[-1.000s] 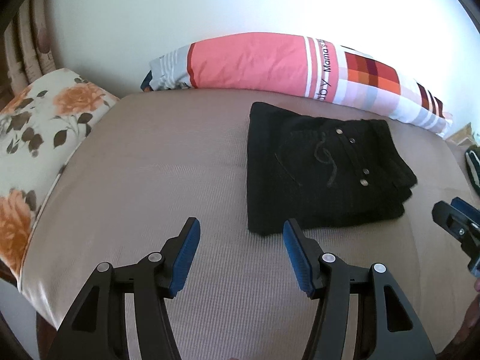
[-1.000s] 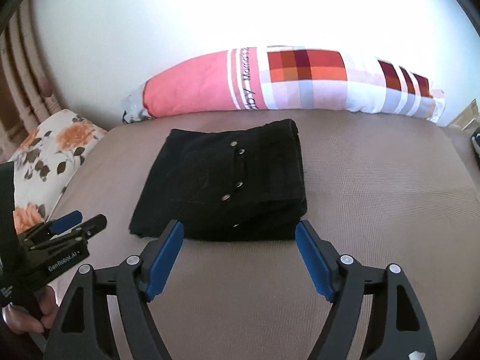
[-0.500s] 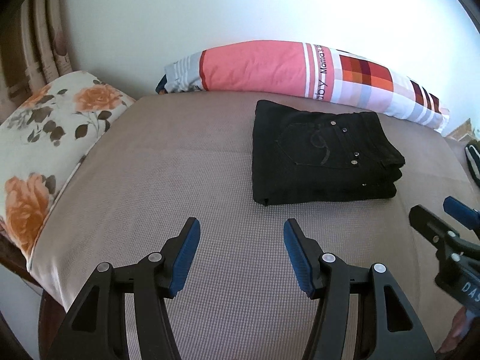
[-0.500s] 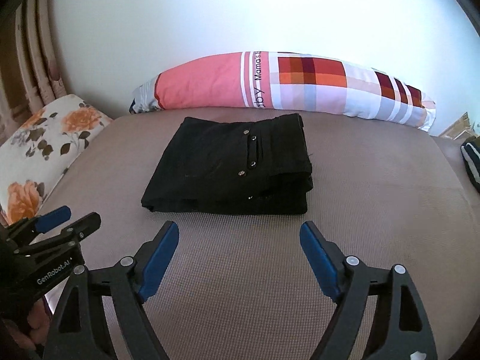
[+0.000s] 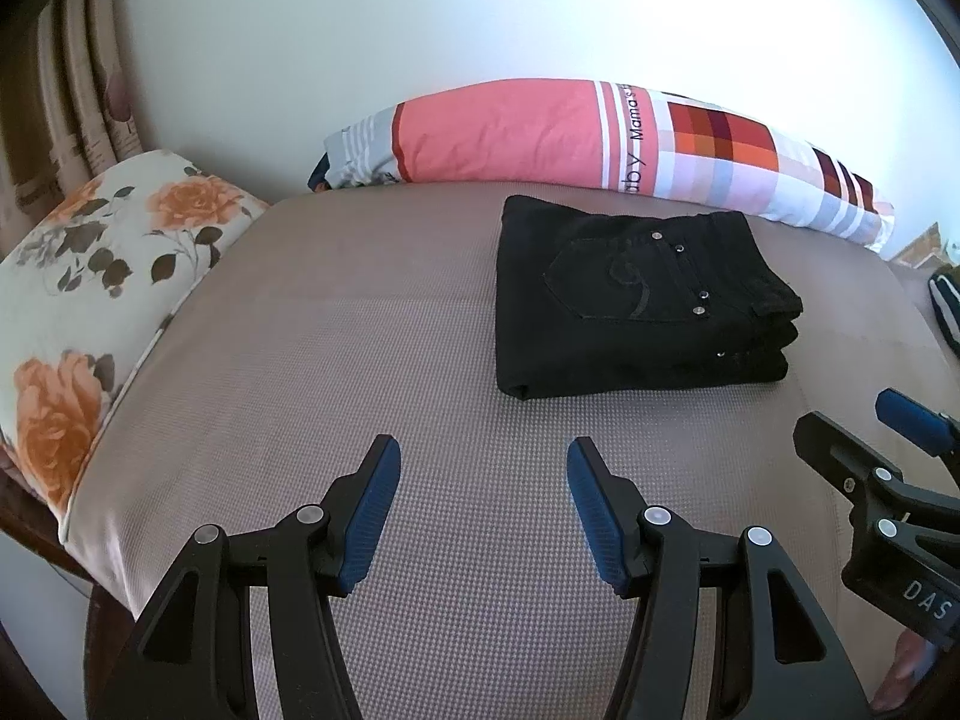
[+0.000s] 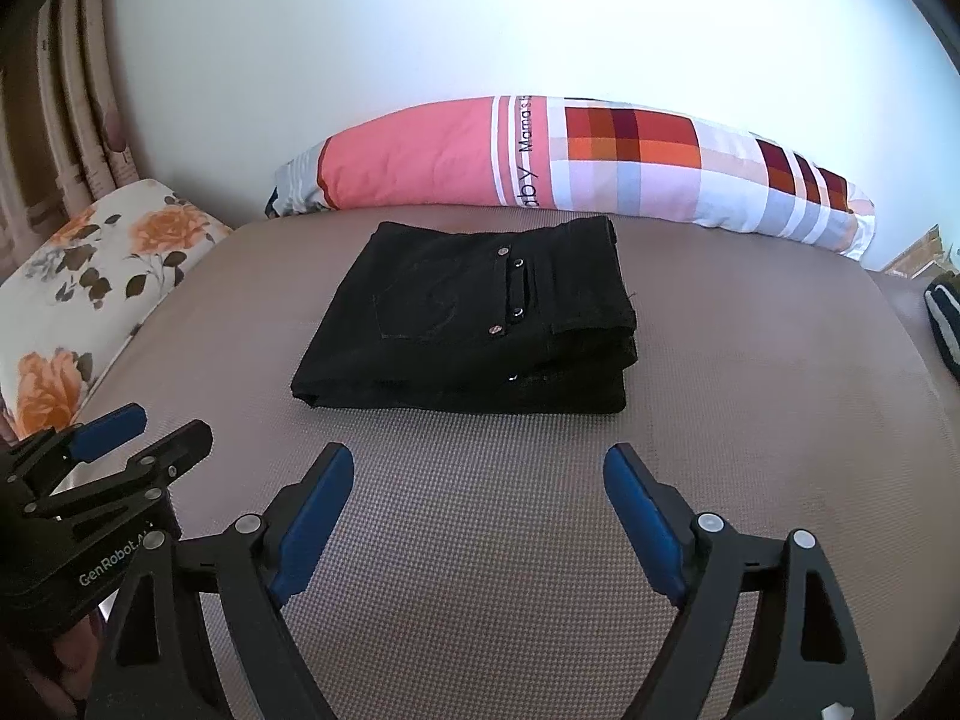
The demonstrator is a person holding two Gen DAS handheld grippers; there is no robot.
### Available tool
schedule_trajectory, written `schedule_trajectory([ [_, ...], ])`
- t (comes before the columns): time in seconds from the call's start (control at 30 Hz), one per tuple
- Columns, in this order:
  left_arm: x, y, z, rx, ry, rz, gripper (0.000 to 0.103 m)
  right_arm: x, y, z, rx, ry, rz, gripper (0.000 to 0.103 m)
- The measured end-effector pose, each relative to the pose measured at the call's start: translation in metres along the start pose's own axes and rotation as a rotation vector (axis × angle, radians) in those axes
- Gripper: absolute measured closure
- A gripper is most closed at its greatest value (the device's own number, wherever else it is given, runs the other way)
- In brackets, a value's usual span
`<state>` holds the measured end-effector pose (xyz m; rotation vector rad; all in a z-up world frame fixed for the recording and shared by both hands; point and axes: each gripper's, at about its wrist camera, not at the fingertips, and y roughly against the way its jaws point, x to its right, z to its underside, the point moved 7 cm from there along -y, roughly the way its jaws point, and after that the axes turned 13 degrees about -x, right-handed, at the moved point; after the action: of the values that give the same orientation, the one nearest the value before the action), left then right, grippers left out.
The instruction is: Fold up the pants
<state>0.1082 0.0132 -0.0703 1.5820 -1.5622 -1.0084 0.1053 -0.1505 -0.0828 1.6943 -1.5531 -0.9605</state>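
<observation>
- The left gripper (image 5: 480,510) tilts down over the bare taupe mattress (image 5: 360,360), its blue-padded jaws parted with nothing between them.
- The right gripper (image 6: 477,510) is tilted down the same way, just beside the left one; its jaws are opening, wider apart than the left's, and only mattress shows between them.
- Each gripper appears at the edge of the other's view, and a bit of a holding hand (image 6: 72,666) shows under the left gripper's body in the right wrist view.
- One pair of black pants (image 6: 474,324) lies folded into a neat rectangular stack on the mattress, beyond both grippers and apart from them, back pocket and rivets facing up.
- Two pillows: one long pink-and-checked bolster (image 6: 570,162) along the white wall just behind the pants, one floral pillow (image 5: 90,276) at the left edge.
- A dark striped item (image 6: 942,318) shows partly at the right edge; I cannot tell what it is.
- Nothing lies between the grippers and the pants.
</observation>
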Motion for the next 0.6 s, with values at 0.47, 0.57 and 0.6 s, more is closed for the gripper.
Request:
schedule_trajectory([
  [0.47,0.0013,-0.0056,0.0033,-0.009,-0.011,-0.002,0.044,-0.0002,-0.0047,0.0050,-0.018,-0.013,0.000,0.019],
  [0.57,0.0012,-0.0081,0.0043,-0.013,-0.021,-0.002,0.044,-0.0001,-0.0070,0.0059,-0.025,-0.016,-0.003,0.019],
  [0.6,0.0013,-0.0089,0.0052,-0.016,-0.024,-0.005,0.044,0.0000,-0.0073,0.0060,-0.027,-0.018,-0.005,0.019],
])
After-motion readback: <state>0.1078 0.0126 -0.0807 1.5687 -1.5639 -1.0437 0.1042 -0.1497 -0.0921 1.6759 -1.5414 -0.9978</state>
